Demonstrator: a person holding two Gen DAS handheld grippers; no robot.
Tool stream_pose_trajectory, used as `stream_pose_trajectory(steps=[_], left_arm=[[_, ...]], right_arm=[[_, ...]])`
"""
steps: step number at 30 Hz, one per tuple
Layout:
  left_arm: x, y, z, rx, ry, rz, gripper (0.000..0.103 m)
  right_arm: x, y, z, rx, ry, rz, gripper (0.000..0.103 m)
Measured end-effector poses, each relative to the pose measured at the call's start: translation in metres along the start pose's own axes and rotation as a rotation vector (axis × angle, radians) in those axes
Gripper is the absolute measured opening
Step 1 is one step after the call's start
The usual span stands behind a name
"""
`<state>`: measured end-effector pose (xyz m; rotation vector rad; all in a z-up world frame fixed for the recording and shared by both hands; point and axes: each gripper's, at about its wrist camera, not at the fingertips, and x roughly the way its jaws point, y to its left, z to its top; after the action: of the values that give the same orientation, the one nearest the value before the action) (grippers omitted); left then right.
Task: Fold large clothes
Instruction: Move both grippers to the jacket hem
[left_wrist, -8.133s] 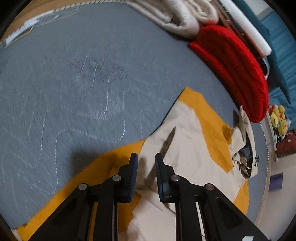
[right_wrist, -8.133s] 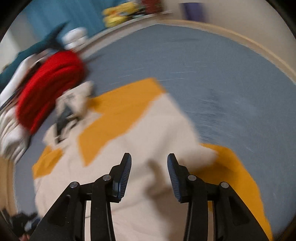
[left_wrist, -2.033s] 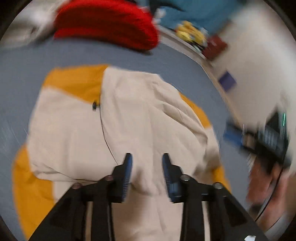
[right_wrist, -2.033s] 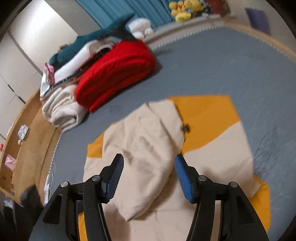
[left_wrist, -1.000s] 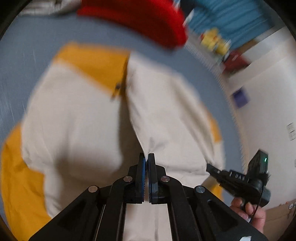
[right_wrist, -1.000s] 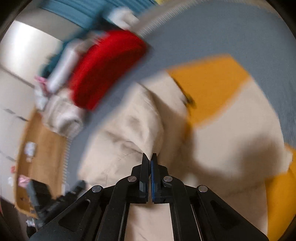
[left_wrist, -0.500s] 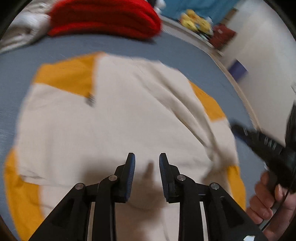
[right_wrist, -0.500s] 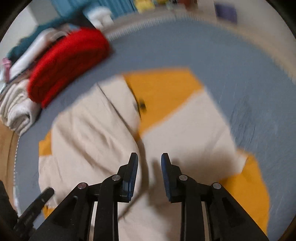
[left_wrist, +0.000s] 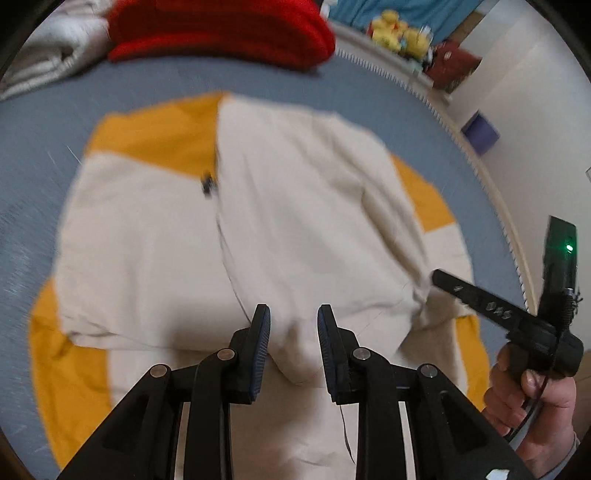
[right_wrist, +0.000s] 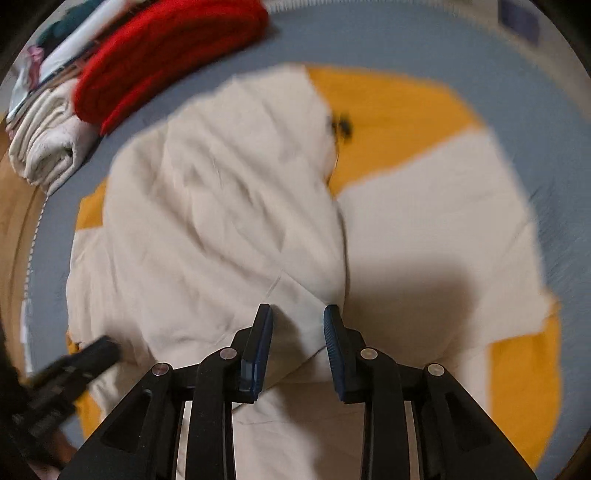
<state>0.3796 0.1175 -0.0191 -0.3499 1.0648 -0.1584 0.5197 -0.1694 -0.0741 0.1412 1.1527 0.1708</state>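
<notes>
A large cream and orange jacket (left_wrist: 295, 221) lies spread on the grey-blue bed cover, with one half folded over the other along a middle line. It also shows in the right wrist view (right_wrist: 229, 206). My left gripper (left_wrist: 293, 325) is open and empty, just above the folded cream part near its lower edge. My right gripper (right_wrist: 298, 325) is open and empty above the same folded flap. The right gripper also shows in the left wrist view (left_wrist: 480, 299), held in a hand at the jacket's right edge.
A red knitted blanket (left_wrist: 221, 29) and folded cream blankets (right_wrist: 48, 140) lie at the far edge of the grey-blue bed cover (left_wrist: 37, 122). Plush toys (left_wrist: 399, 29) and a purple box (left_wrist: 480, 133) sit beyond the bed rim. A wooden bed frame (right_wrist: 11, 221) runs along the left.
Both grippers were shut a second ago and have opened. The jacket half now lies folded over. Both grippers have drawn a little closer to the cloth.
</notes>
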Motion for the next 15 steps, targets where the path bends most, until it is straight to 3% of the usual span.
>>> stream_pose_trajectory(steps=[5,9,12,15], left_arm=[[-0.080,0.000,-0.027,0.104,-0.198,0.025,0.018],[-0.155,-0.018,-0.060,0.266,-0.401,0.117,0.018],[-0.196,-0.014,-0.082,0.286,-0.450,0.106,0.018],[-0.224,-0.001,-0.115,0.229,-0.430,0.081,0.018]], right_arm=[[-0.105,0.010,-0.001,-0.094,-0.328,0.003,0.030],[-0.220,0.003,-0.036,-0.171,-0.601,-0.025,0.031],[-0.286,-0.017,-0.072,-0.164,-0.681,-0.026,0.034],[-0.330,-0.044,-0.109,-0.153,-0.671,-0.034,0.036]])
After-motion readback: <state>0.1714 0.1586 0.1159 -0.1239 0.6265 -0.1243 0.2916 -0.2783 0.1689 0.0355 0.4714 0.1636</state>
